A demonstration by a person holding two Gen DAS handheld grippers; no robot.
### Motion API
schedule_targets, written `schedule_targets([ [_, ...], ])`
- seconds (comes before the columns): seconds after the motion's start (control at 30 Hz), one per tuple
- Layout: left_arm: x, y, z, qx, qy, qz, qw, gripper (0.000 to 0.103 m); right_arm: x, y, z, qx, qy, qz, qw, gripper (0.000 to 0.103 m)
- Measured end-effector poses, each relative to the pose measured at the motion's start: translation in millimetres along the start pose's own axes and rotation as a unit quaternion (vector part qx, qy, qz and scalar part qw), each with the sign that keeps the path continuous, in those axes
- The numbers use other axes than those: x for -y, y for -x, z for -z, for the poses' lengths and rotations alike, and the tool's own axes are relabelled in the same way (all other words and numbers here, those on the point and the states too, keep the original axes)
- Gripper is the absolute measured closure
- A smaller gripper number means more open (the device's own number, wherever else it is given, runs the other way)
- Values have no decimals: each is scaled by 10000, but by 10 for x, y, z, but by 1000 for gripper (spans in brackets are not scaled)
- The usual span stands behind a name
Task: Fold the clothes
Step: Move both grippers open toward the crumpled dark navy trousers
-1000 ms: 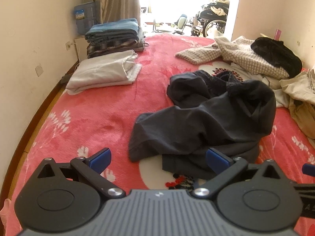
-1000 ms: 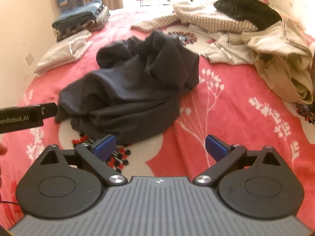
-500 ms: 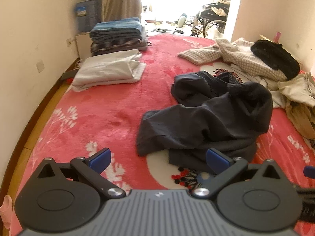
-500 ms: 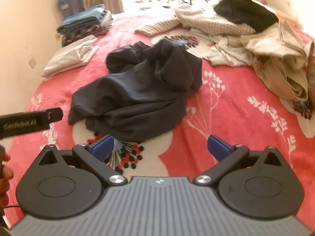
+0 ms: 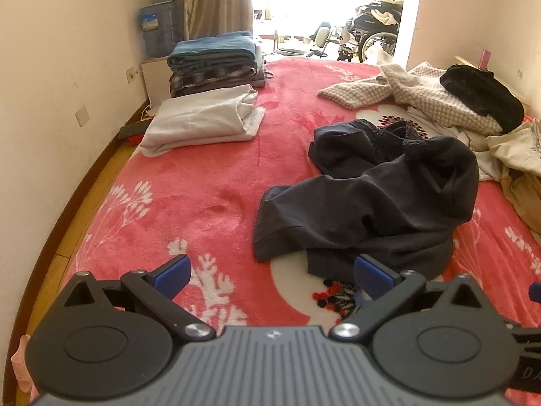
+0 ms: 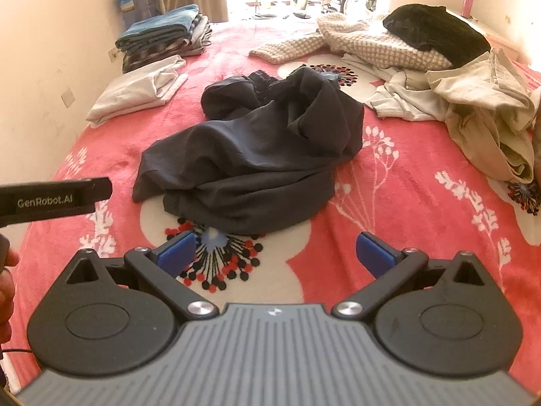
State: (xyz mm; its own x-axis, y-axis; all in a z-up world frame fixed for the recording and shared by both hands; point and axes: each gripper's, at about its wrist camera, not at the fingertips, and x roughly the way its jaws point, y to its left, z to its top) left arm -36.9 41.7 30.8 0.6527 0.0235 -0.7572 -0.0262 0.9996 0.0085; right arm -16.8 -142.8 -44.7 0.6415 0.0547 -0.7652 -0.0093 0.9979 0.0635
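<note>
Ahead of both, a crumpled dark garment [image 5: 372, 203] lies on the bed [image 5: 203, 196]; left hand-held gripper [image 5: 274, 270] and right hand-held gripper [image 6: 275, 250] hover spread wide, empty.

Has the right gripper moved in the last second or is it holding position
Yes. The right gripper has pulled back toward the person: the dark garment sat against its fingertips, and now the blanket's flower print lies between them.

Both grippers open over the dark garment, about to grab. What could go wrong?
The dark garment lies bunched in overlapping layers, so a pinch at its near edge may catch several layers and not spread it. Its far end sits near the unfolded pile; pulling it that way might snag the pile.
</note>
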Motion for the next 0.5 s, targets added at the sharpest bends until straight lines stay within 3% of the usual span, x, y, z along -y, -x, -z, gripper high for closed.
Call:
schedule_targets([
  [0.5,35,-53,19,-52,-61,-96,9999,0,-15,-63,22,-163,-78,-5,9998,1],
])
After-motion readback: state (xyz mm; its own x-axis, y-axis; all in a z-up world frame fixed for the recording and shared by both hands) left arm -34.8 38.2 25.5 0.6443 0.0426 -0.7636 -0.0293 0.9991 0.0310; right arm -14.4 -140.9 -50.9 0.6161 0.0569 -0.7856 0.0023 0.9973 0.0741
